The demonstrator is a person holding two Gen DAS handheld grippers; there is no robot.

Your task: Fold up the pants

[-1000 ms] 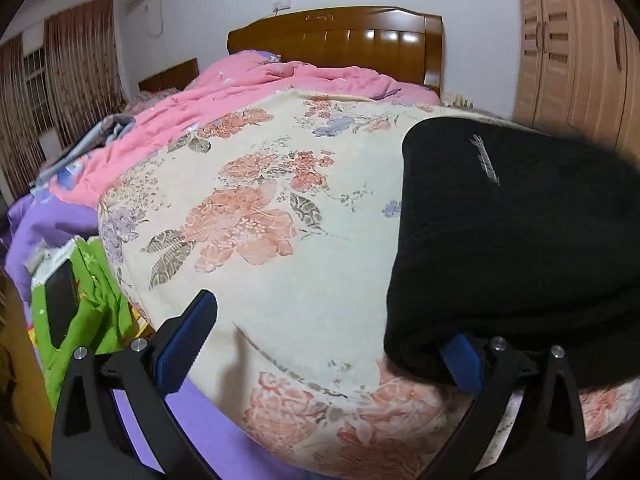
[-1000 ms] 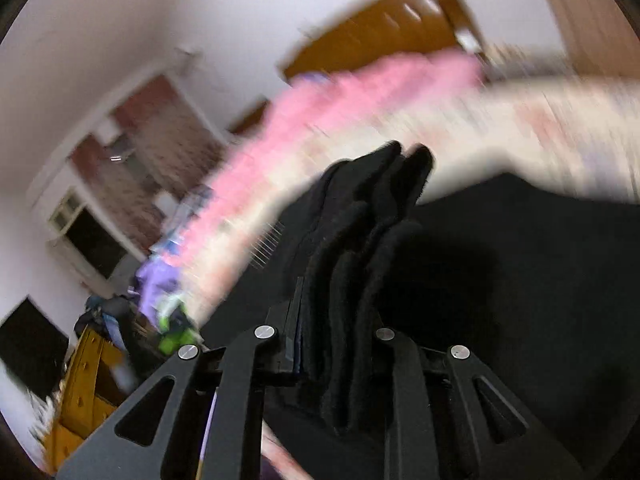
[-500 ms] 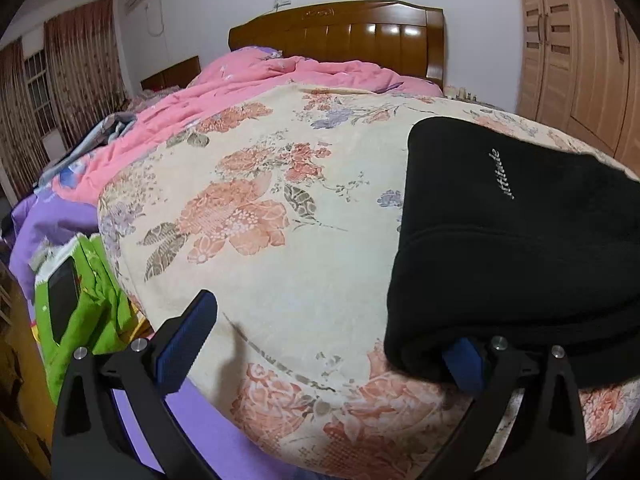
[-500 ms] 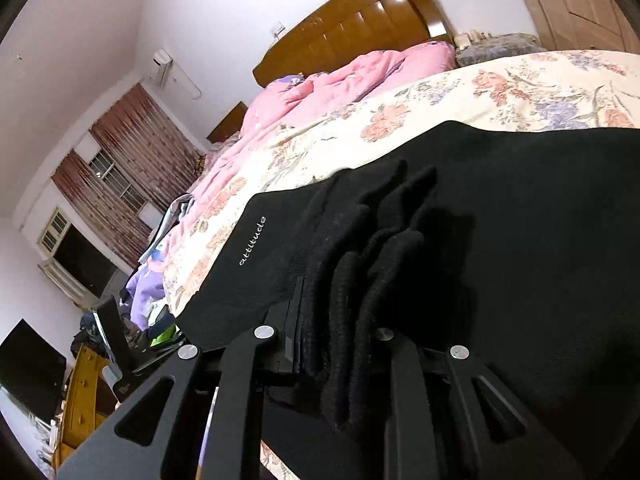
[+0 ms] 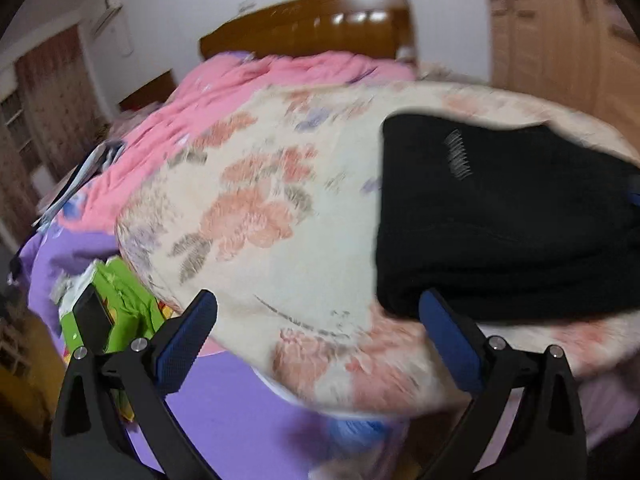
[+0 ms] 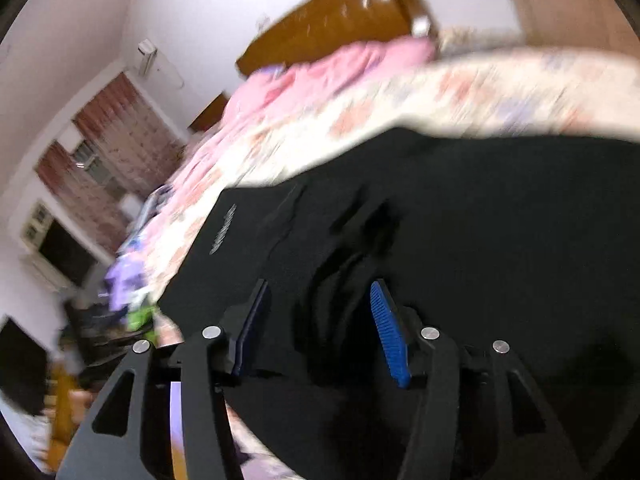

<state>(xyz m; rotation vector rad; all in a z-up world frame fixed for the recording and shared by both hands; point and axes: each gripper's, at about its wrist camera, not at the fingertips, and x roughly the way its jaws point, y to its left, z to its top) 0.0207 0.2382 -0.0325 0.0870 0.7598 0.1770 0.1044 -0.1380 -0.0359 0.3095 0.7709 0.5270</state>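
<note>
Black fleece pants (image 5: 500, 220) lie folded in a compact stack on the flowered bedspread (image 5: 280, 208), near the foot edge of the bed, so both tools can reach them from the side. We have just been opening the right tool (image 6: 320, 320); its blue pads (image 6: 386, 332) now stand apart with a bunched fold of fabric between them but not pressed, which we judge to be a release once the fold is laid. Our left tool (image 5: 320, 336) stands wide apart and empty, one pad beside the stack's near corner. Beyond lie a pink quilt (image 5: 248, 92) and the wooden headboard (image 5: 312, 28).
</note>
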